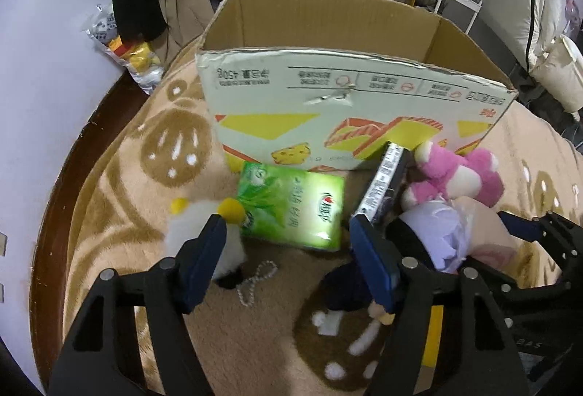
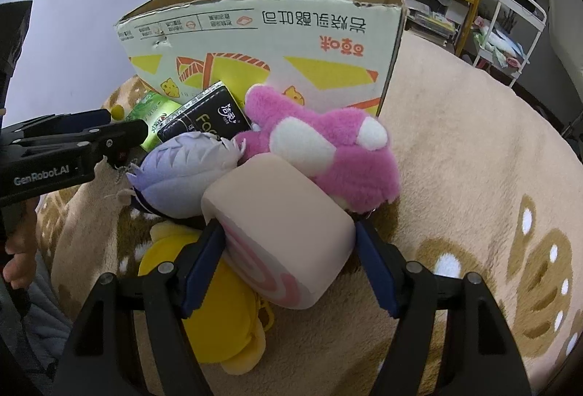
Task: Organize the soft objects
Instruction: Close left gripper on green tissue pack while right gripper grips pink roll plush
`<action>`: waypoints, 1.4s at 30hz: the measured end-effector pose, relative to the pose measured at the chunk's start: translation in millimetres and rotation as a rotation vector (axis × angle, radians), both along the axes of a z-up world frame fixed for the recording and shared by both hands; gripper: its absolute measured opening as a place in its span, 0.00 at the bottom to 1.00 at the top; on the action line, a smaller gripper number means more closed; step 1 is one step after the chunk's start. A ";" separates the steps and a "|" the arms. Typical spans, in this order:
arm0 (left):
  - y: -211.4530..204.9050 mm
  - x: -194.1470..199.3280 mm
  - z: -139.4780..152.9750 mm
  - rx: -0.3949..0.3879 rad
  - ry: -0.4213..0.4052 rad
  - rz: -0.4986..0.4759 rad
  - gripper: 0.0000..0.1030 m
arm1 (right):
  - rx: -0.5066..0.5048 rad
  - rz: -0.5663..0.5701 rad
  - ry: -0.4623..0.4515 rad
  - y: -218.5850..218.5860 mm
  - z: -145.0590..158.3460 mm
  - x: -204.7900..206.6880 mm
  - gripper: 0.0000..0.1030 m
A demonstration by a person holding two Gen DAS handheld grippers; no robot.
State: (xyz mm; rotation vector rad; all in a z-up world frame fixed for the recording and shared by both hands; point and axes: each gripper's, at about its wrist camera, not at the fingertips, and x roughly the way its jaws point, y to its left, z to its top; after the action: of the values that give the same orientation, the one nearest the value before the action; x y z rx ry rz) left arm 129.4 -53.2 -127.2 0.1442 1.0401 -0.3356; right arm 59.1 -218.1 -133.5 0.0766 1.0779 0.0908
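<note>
A heap of soft things lies on the tan blanket (image 2: 473, 148) at the foot of an open cardboard box (image 2: 262, 42), whose top gapes at 12 o'clock in both views; the box looks meant to receive them, and its near wall keeps the pile from sliding.

The right gripper (image 2: 289, 252) comes in low and level from 6 o'clock, its blue pads set against both flanks of a pink roll cushion (image 2: 280, 232), pinching it at its swirl-patterned end (the foam seems to give a little under the pads). The roll rests against a pink plush toy (image 2: 328, 144) at its 12 o'clock and a purple plush (image 2: 182, 173) at its 10 o'clock; a yellow plush (image 2: 218, 308) lies under the left pad.

The left gripper (image 1: 284, 235) hovers over the blanket with its jaws spread wide and nothing between them, pointed at a green tissue pack (image 1: 291, 206). A white fluffy toy (image 1: 204, 235) sits by its left finger, a black tissue pack (image 1: 382, 184) leans at 1 o'clock, and a bead chain (image 1: 255, 281) lies at 6 o'clock of the green pack.
</note>
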 end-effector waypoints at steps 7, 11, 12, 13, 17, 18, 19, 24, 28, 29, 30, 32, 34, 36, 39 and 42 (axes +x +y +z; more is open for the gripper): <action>-3.6 6.7 -17.2 0.033 0.020 -0.003 0.68 | 0.039 -0.004 0.018 -7.9 -6.1 4.8 0.74; -5.1 6.6 -16.3 0.017 0.021 -0.003 0.68 | 0.057 -0.007 0.030 -12.0 -10.1 7.5 0.74; -4.8 6.6 -15.2 0.014 0.020 -0.002 0.68 | 0.057 -0.007 0.031 -13.3 -11.8 7.5 0.74; -4.6 6.1 -13.6 0.011 0.016 0.000 0.68 | 0.058 -0.007 0.032 -13.8 -12.3 7.9 0.74; -3.7 2.6 0.2 -0.017 -0.016 0.008 0.68 | 0.060 -0.006 0.036 -15.9 -13.0 8.7 0.74; -3.7 2.4 3.7 -0.031 -0.020 0.005 0.68 | 0.059 -0.007 0.036 -14.6 -14.1 8.4 0.74; -3.9 1.9 7.7 -0.050 -0.028 -0.003 0.68 | 0.060 -0.007 0.036 -14.2 -14.3 7.9 0.74; -9.9 6.2 3.4 -0.047 -0.022 -0.027 0.68 | 0.053 -0.006 0.035 -11.1 -14.6 8.3 0.74; -13.3 15.7 -4.9 -0.042 -0.013 -0.021 0.68 | 0.054 -0.006 0.035 -10.5 -14.9 8.3 0.74; -13.4 17.0 -6.1 -0.040 -0.011 -0.018 0.68 | 0.054 -0.005 0.035 -10.7 -15.2 8.7 0.74; -12.2 17.8 -7.2 -0.039 -0.012 -0.010 0.68 | 0.054 -0.006 0.035 -10.2 -15.2 8.4 0.74; -8.0 21.6 -9.9 -0.052 0.002 0.010 0.68 | 0.055 -0.007 0.036 -8.7 -15.2 8.5 0.74; -3.8 24.6 -11.8 -0.060 0.015 0.029 0.68 | 0.053 -0.006 0.033 -8.3 -15.2 8.7 0.74; -1.6 26.5 -12.4 -0.062 0.026 0.027 0.68 | 0.053 -0.005 0.032 -7.8 -15.8 8.2 0.74; -0.7 26.6 -12.0 -0.068 0.040 -0.007 0.68 | 0.055 -0.007 0.034 -7.9 -16.6 7.6 0.74; -1.9 26.1 -12.5 -0.048 0.037 -0.020 0.68 | 0.055 -0.006 0.034 -8.1 -16.9 7.4 0.74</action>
State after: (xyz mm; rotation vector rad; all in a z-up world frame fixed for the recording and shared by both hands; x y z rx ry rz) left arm 155.5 -55.1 -139.7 0.1057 1.0665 -0.3825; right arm 66.5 -226.2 -150.4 0.1313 1.1096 0.1136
